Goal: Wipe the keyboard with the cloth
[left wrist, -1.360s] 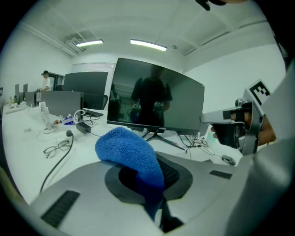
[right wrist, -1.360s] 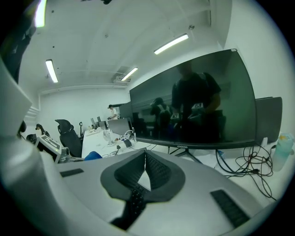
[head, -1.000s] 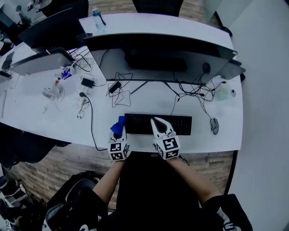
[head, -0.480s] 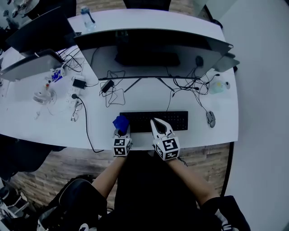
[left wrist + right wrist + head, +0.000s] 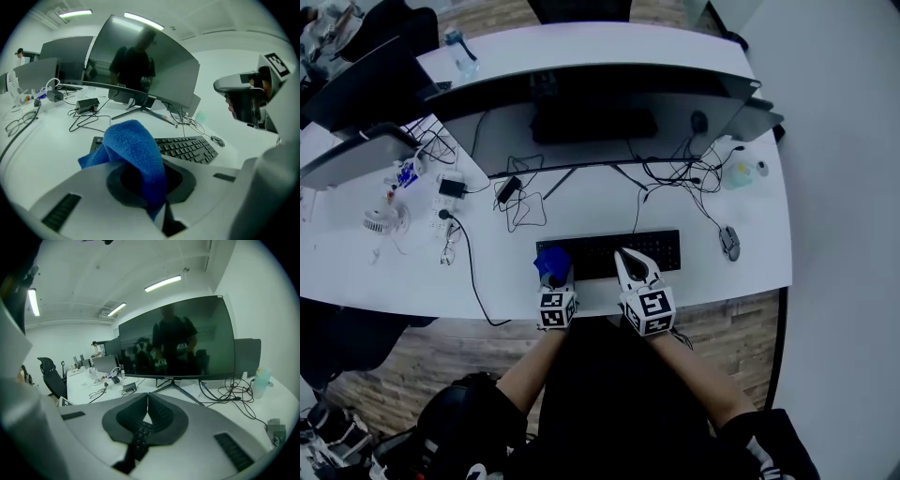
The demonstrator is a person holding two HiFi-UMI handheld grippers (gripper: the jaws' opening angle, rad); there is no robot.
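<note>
My left gripper (image 5: 556, 279) pinches the blue cloth (image 5: 550, 261) at the keyboard's (image 5: 661, 249) left end. My right gripper (image 5: 630, 262) has its jaws pressed together, holding nothing, over the keyboard's middle. The keyboard sits close to the table's (image 5: 722, 286) near edge, with bare room right of it up to the mouse (image 5: 729, 243).
</note>
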